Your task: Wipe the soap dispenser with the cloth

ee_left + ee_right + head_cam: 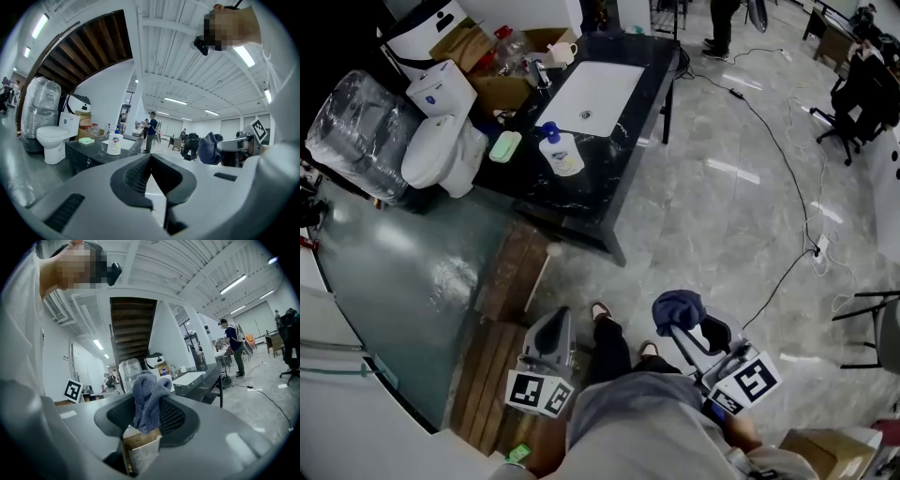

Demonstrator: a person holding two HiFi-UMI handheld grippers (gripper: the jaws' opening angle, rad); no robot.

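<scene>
Well back from the soap dispenser (560,151), our right gripper (148,420) pinches the blue cloth (146,397). Our left gripper (151,171) is closed, empty.

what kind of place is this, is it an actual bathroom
Probably not a real bathroom: it looks like a mock-up set in a big open hall. A toilet, and a black counter with a sink and soap dispenser, stand on open floor, with an office chair and a trailing cable nearby.
</scene>
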